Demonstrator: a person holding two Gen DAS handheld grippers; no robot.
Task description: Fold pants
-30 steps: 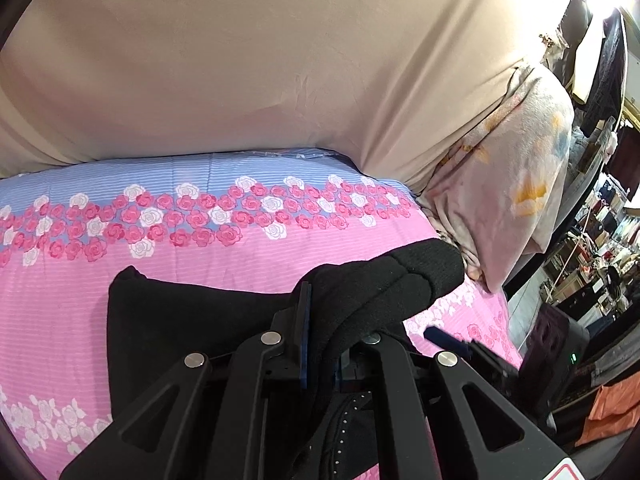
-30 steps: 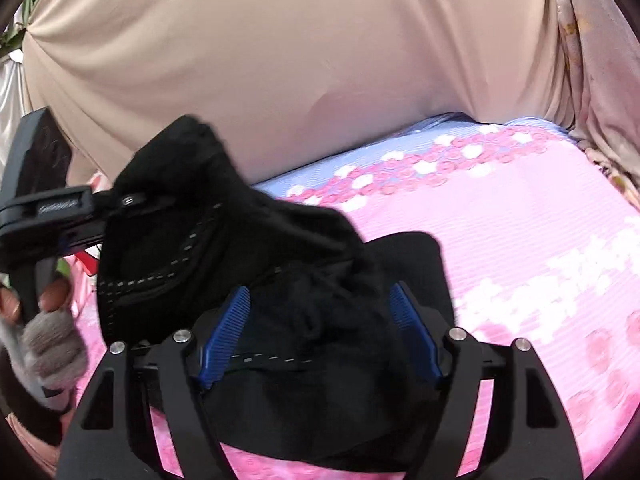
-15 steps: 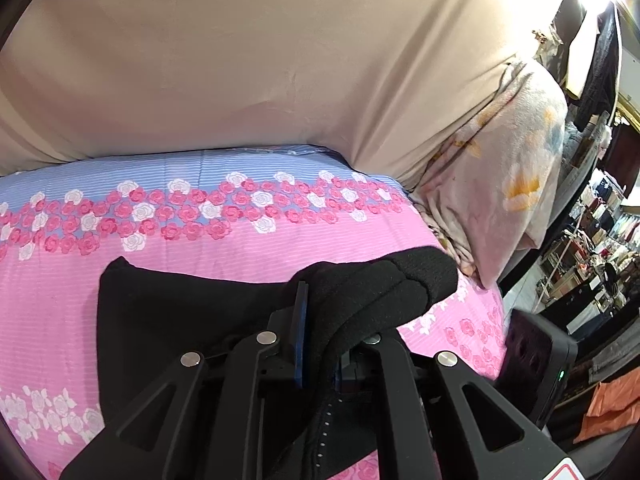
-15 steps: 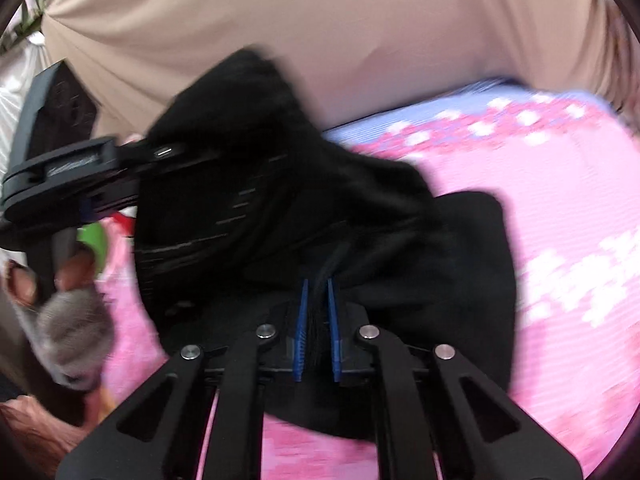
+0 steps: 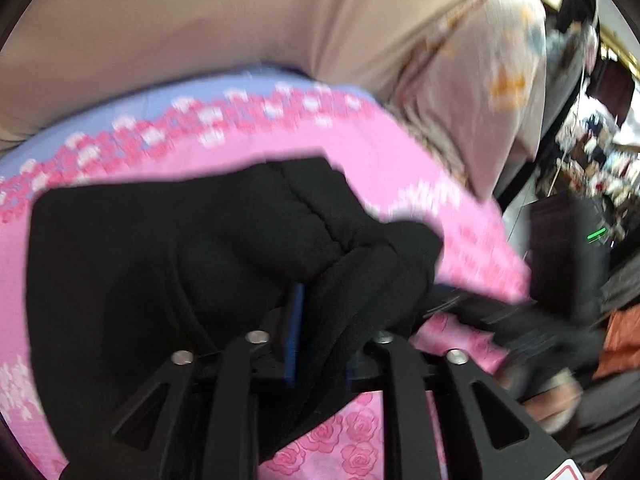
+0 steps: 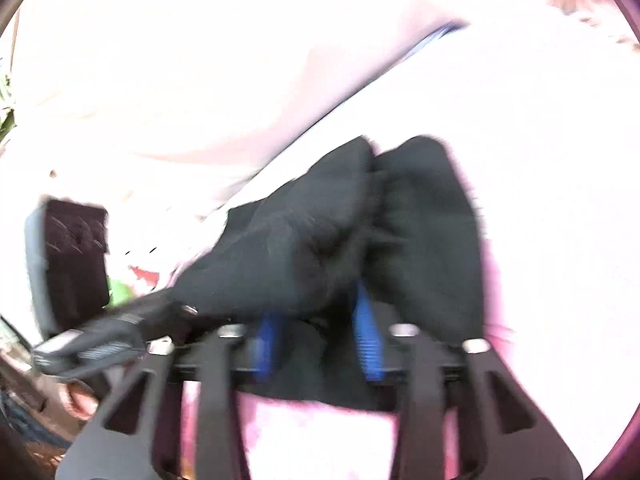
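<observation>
Left tool [image 5: 316, 332] pinches the pants [image 5: 160, 264]; right tool [image 6: 316, 332] parted around them. You're mid-fold: lay it flat on the bed [image 5: 400, 168].

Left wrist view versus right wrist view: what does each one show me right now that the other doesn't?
Only the left wrist view shows the pink rose-print sheet, the beige backdrop cloth and the floral pillow; its left tool is clamped on the black pants.

Only the right wrist view, badly overexposed, shows the right tool with blue pads apart around the cloth, and something green at the left.

Both show the bunched black pants, blurred, and the other tool.
</observation>
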